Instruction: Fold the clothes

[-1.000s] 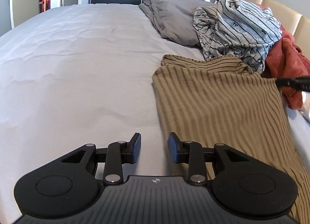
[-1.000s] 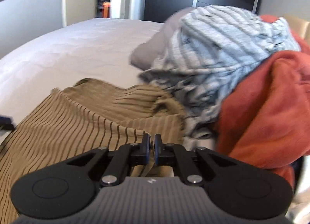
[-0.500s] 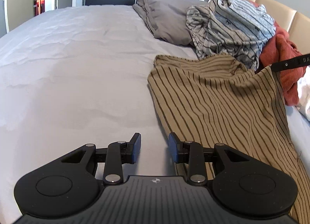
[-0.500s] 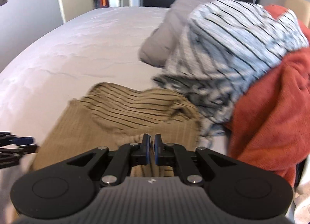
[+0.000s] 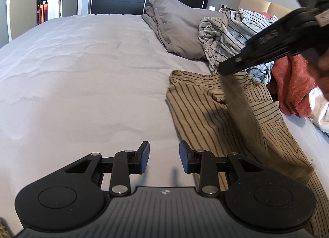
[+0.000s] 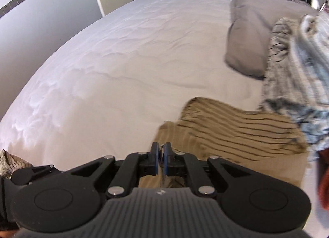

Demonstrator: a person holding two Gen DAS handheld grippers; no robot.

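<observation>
- The tan striped garment [image 5: 207, 112] lies on the white bed sheet [image 5: 86, 77], towards the right side of the bed as the left wrist camera sees it, just below a heap of other clothes.
- The right gripper [image 6: 161, 160] has its jaws closed on a fold of that garment; in the left wrist view a strip of the cloth hangs blurred from its tip [image 5: 223, 70], lifted off the bed.
- White letters are printed on the side of the right gripper's finger; they are too blurred to read with certainty.
- The left gripper [image 5: 163, 156] hovers over bare sheet just beside the garment's left edge, jaws apart and holding nothing.
- Behind the garment sit a grey-and-white striped garment [image 5: 232, 32], a rust-red towel [image 5: 292, 85] and a grey pillow [image 5: 176, 32].
- A small cross-in-circle mark sits on each gripper body; no brand name is legible.
</observation>
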